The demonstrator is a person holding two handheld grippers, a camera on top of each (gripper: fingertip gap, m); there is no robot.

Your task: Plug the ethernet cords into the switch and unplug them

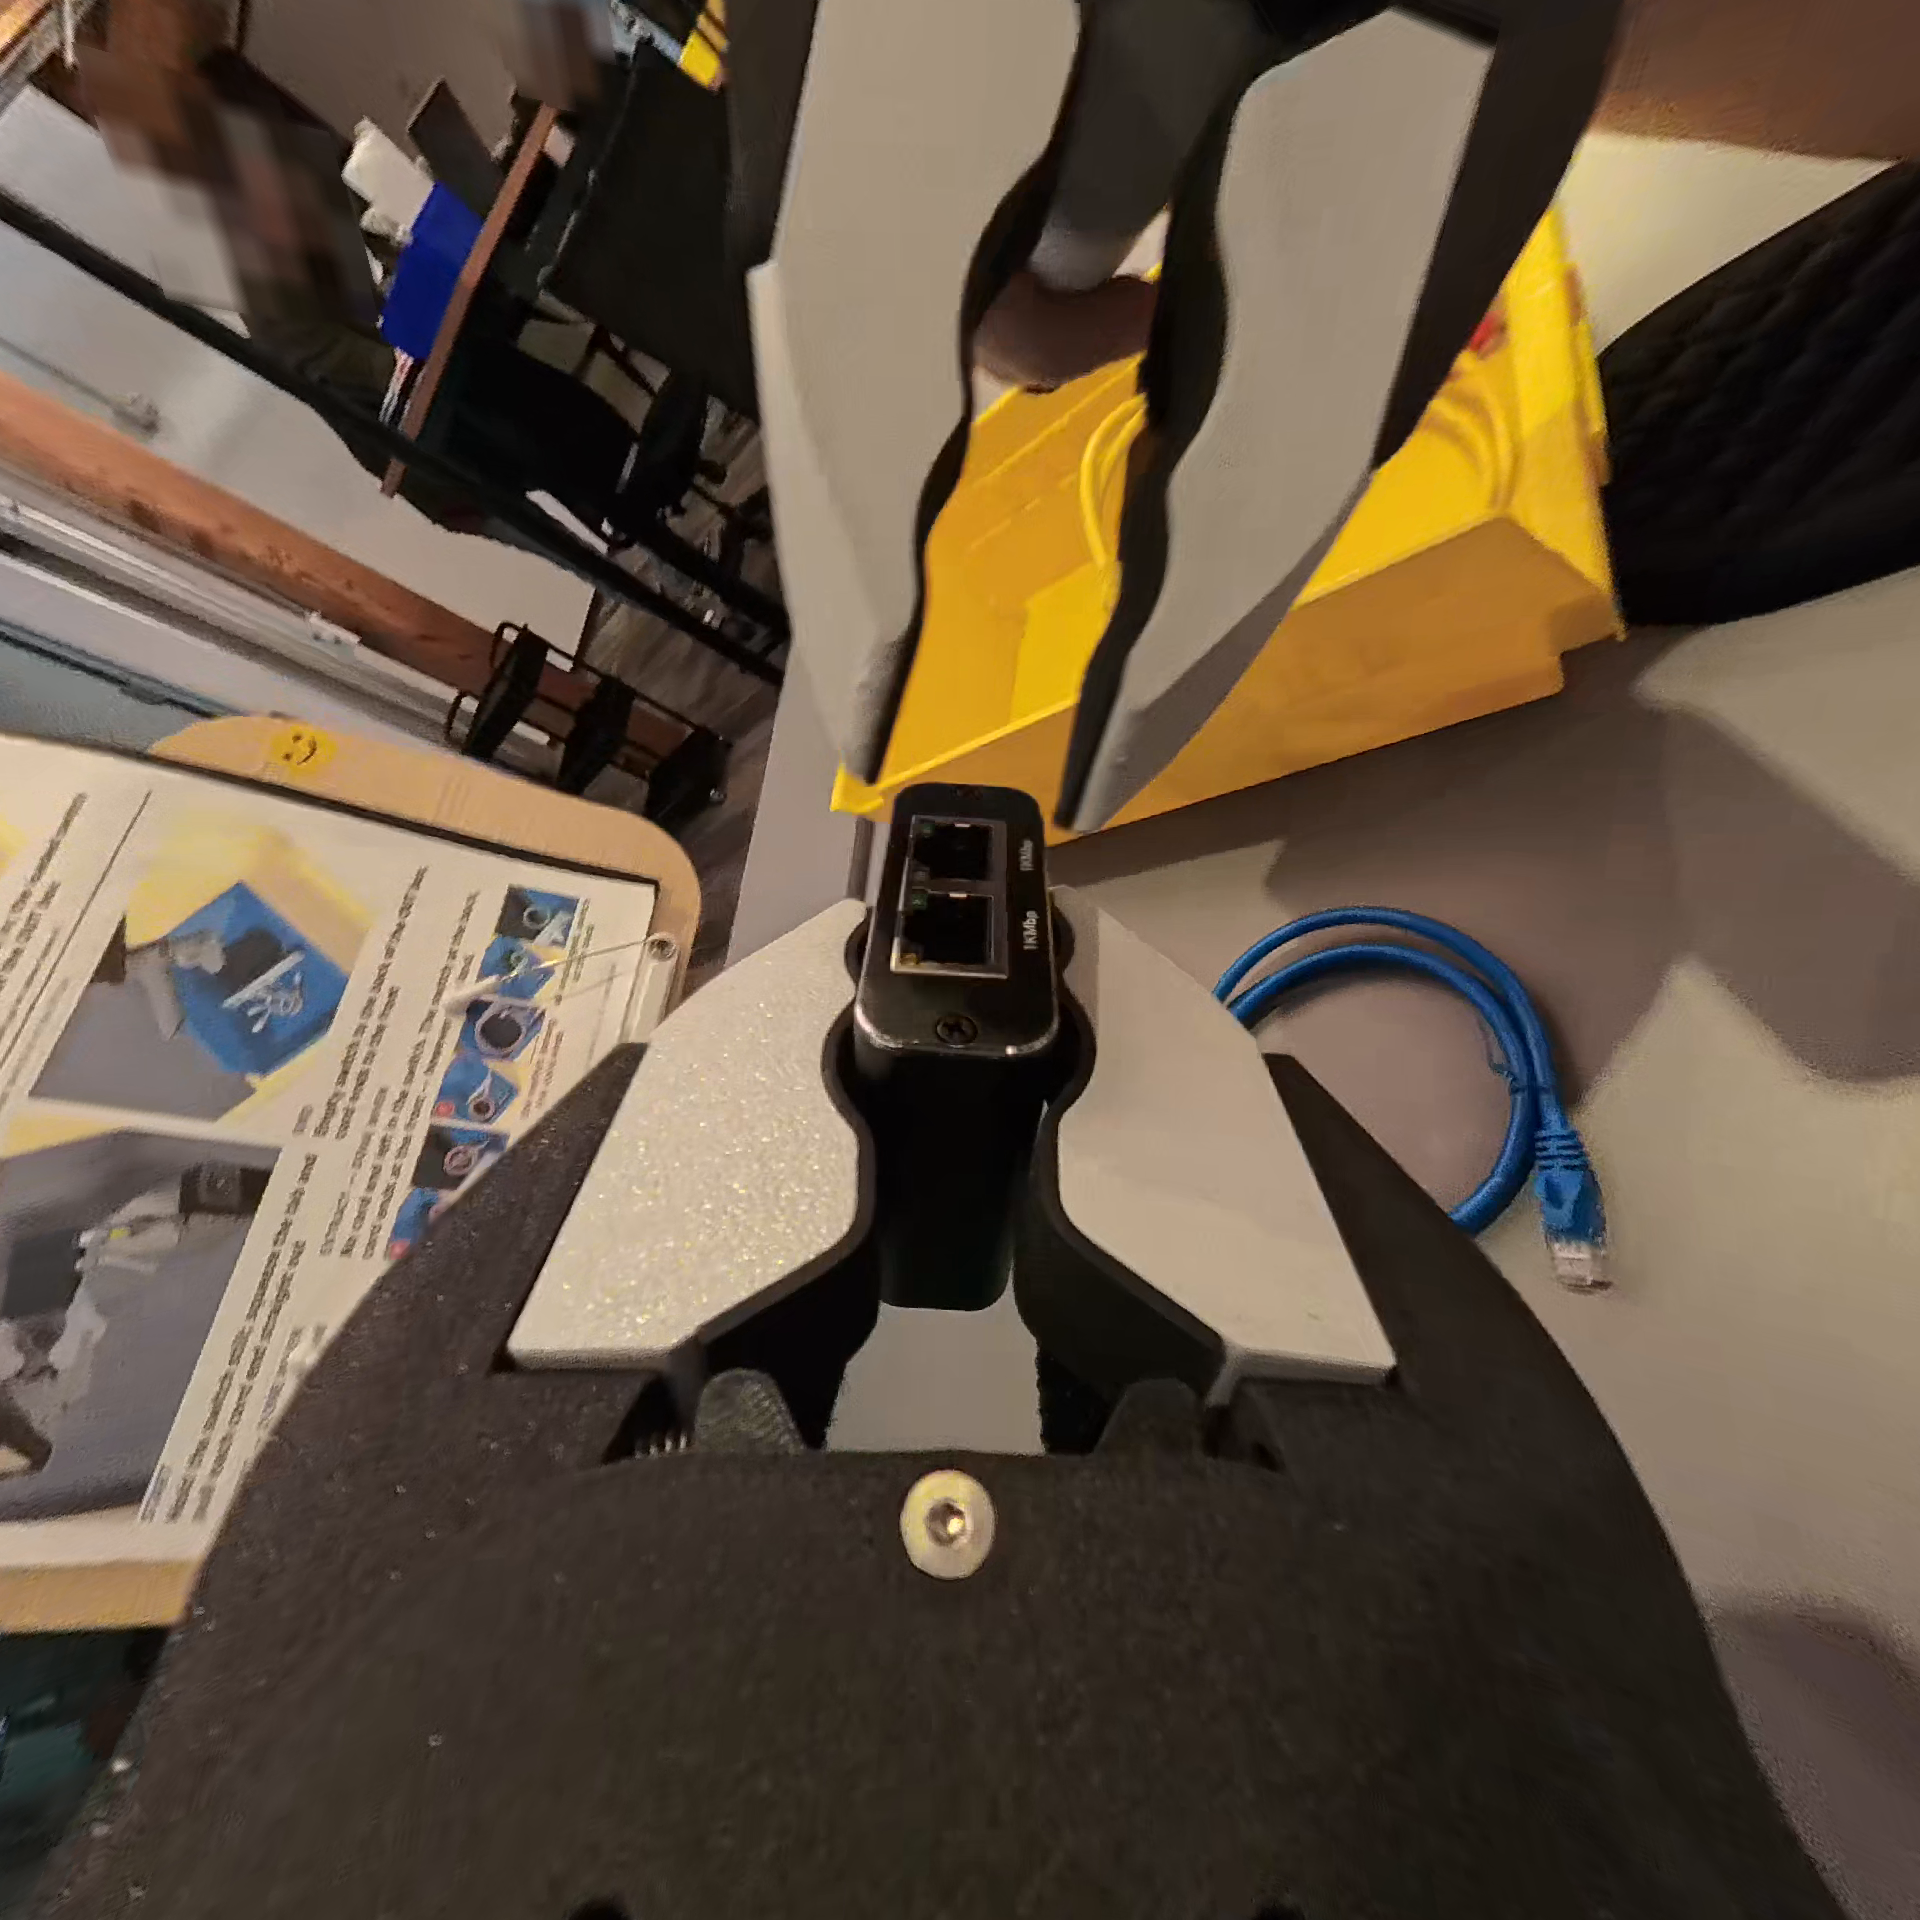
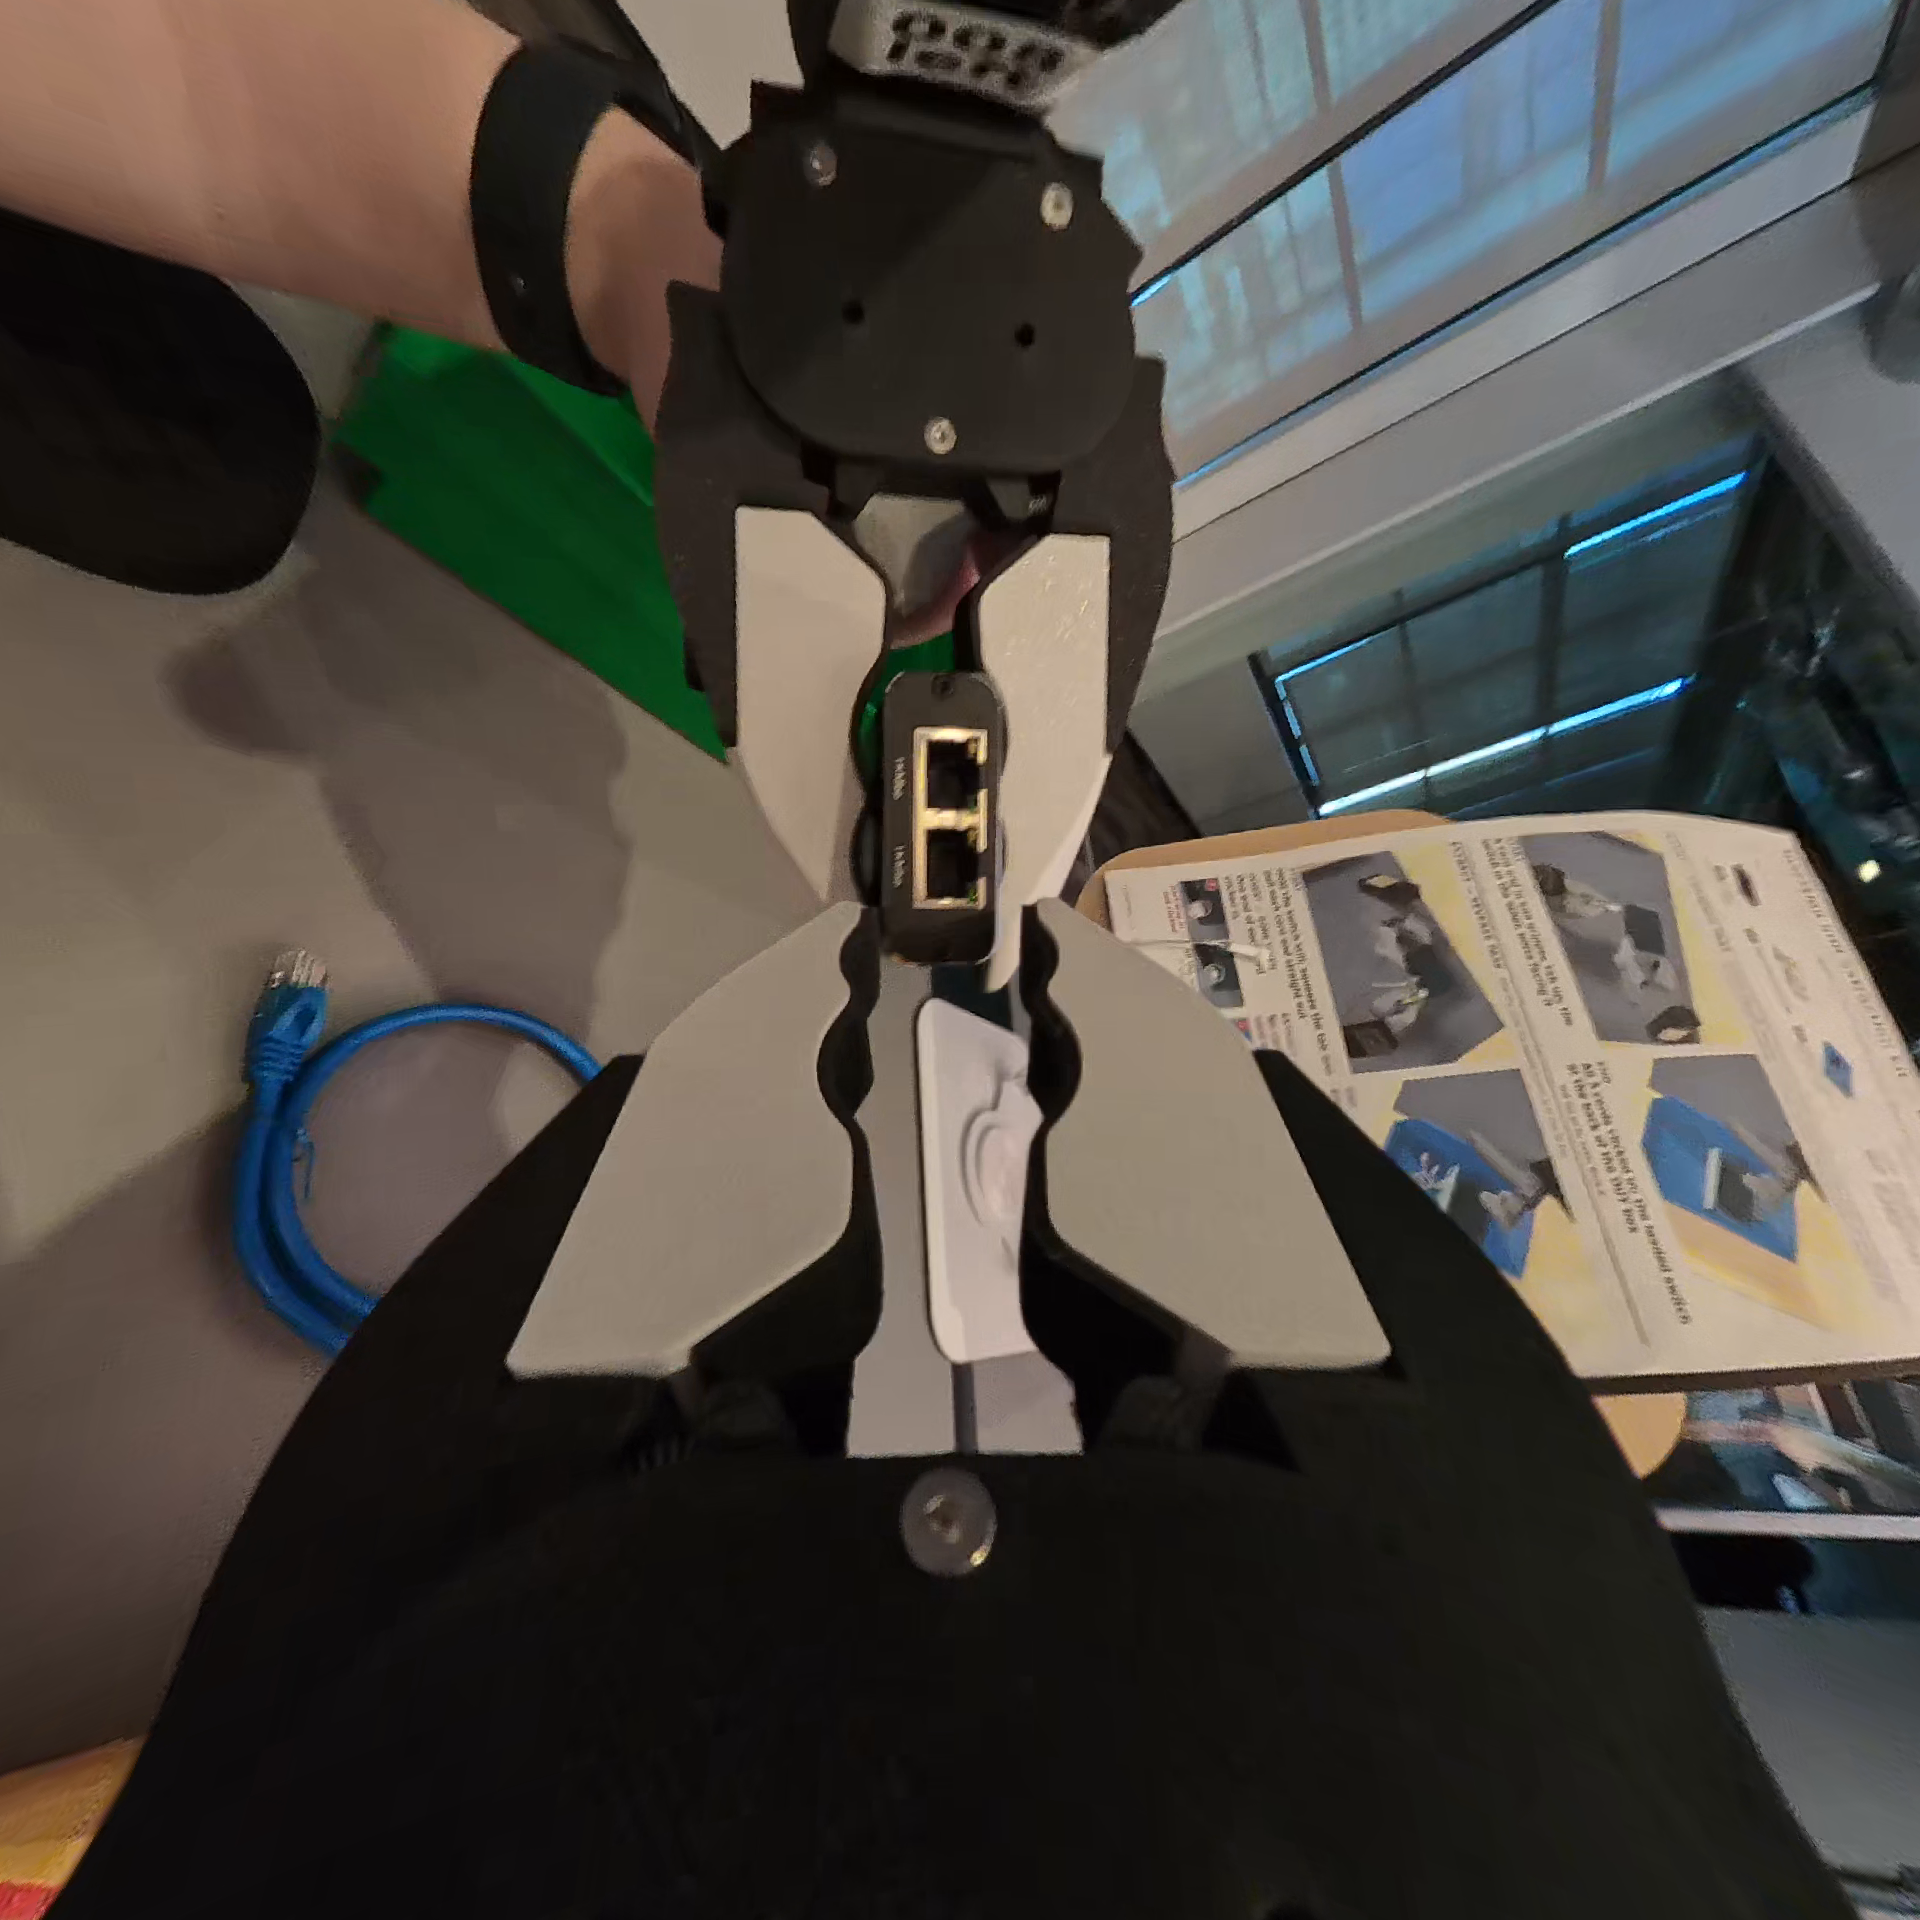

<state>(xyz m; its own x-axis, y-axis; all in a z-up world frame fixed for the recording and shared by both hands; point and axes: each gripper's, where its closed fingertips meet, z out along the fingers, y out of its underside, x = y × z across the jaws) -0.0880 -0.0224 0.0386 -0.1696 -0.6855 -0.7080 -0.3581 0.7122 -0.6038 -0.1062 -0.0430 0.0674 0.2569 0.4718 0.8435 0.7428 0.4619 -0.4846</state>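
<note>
Left gripper (image 1: pixel 961 914) pinched the black switch (image 1: pixel 961 935) (both ports bare); right gripper (image 2: pixel 951 914) hung spread, blue cord (image 1: pixel 1496 1060) on the table (image 1: pixel 1714 1351).

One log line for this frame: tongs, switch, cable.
left tongs: clamping small black two-port switch | right tongs: open, bare | ports: vacant | coiled blue ethernet cable: on table, unplugged

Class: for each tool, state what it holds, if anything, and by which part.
The left tool grips the black switch by its two long sides, ports facing outward and empty. The right tool is open, holding nothing.
</note>
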